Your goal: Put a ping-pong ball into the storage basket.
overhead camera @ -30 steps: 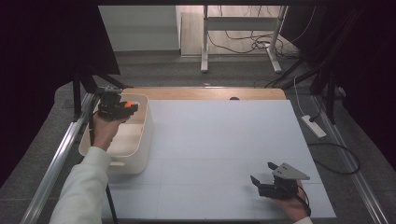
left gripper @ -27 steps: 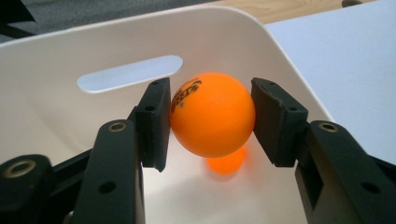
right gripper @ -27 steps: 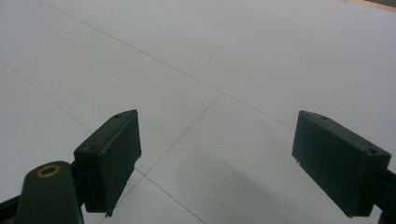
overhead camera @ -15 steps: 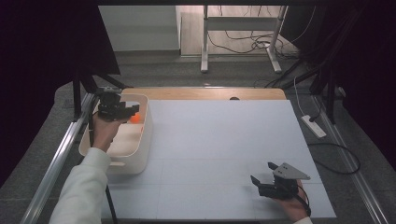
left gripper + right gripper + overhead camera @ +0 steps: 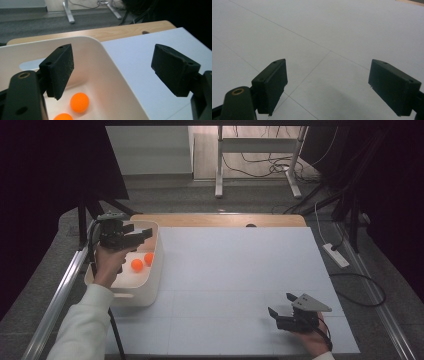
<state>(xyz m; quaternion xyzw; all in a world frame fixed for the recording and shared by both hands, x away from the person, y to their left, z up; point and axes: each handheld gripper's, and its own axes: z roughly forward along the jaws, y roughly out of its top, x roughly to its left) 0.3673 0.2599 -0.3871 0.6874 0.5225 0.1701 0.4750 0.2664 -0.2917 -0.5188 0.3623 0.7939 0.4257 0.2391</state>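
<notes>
Left tool point(image 5: 142, 236), jaws just opened and empty, hovers over the white bin point(image 5: 152, 285) at far left; two orange balls point(image 5: 137, 265) lie inside, delivery seemingly done. Right tool point(image 5: 281, 306), jaws apart, idles near right on the bare counter point(image 5: 240, 270)

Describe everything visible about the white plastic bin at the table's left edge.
The white plastic bin is a smooth, rounded-corner tub with a slot handle in its near wall. It sits upright at the left edge of the white tabletop. Two orange balls lie on its floor. The left gripper hovers open above it, touching nothing.
</notes>
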